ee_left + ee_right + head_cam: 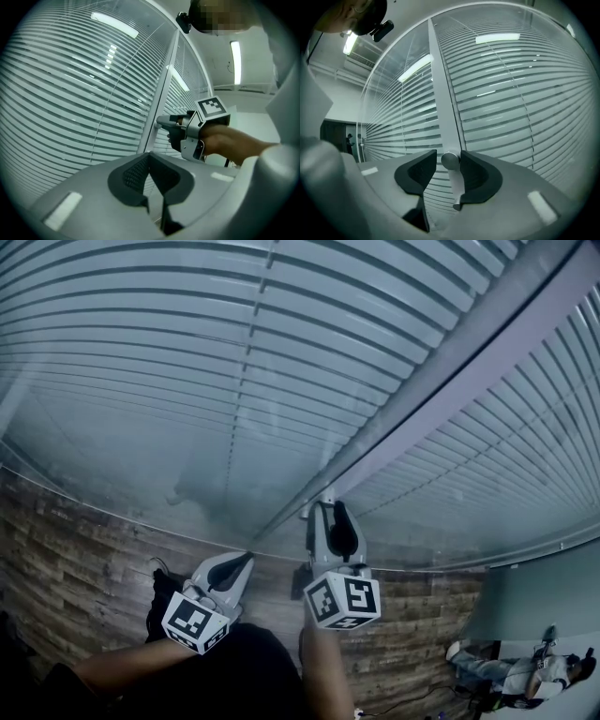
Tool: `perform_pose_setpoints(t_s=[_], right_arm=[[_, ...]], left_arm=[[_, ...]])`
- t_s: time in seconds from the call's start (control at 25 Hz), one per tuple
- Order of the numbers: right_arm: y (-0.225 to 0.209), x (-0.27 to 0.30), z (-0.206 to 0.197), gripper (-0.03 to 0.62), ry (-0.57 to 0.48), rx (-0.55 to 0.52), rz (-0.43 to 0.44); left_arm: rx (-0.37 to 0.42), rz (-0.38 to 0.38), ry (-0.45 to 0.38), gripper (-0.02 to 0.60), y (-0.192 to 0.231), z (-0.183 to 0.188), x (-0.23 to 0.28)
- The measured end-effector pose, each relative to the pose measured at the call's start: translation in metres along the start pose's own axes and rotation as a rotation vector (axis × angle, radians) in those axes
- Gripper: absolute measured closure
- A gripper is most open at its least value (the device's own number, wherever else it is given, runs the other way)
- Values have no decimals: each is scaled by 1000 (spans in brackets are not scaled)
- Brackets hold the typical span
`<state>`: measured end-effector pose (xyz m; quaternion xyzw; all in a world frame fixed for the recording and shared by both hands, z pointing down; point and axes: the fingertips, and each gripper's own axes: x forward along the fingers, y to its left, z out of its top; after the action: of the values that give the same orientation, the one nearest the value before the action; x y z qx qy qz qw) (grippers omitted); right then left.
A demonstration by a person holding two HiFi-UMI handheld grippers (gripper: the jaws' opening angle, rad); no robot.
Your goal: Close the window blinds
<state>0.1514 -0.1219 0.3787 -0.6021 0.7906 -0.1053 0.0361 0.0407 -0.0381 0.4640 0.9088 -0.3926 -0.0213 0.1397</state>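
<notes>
Right up close, the left gripper (149, 157) has its dark ribbed pads together at the tips, nothing between them, pointing level at the glass. Over on the other side, the right gripper (448, 154) stands with jaws apart around a small round metal knob (450, 161); the knob sits against the right pad, with a sliver of gap on the left. That knob is on the pale upright frame post (440, 93) between two panes. A pale stem (457, 187) hangs just below it, its lower end cut off by the jaw. Behind the glass on both sides run the window blinds (511, 93): thin, pale, horizontal slats, with darker gaps between them. Below, wood-look floor (84, 540)
</notes>
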Motion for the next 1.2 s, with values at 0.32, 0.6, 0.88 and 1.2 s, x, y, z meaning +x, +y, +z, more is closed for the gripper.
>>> perform_pose_setpoints(t_s=[0.32, 0.6, 0.88, 1.2], right_arm=[[-6, -3, -2, 462, -25, 86, -34], [1, 2, 2, 464, 48, -203, -20], [8, 3, -2, 464, 100, -477, -47], [16, 4, 0, 465, 135, -790, -72]], left_arm=[[2, 26, 2, 581, 8, -2, -7], [6, 9, -2, 581, 3, 5, -3], [4, -11, -4, 581, -3, 3, -2], [4, -3, -8, 581, -2, 7, -6]])
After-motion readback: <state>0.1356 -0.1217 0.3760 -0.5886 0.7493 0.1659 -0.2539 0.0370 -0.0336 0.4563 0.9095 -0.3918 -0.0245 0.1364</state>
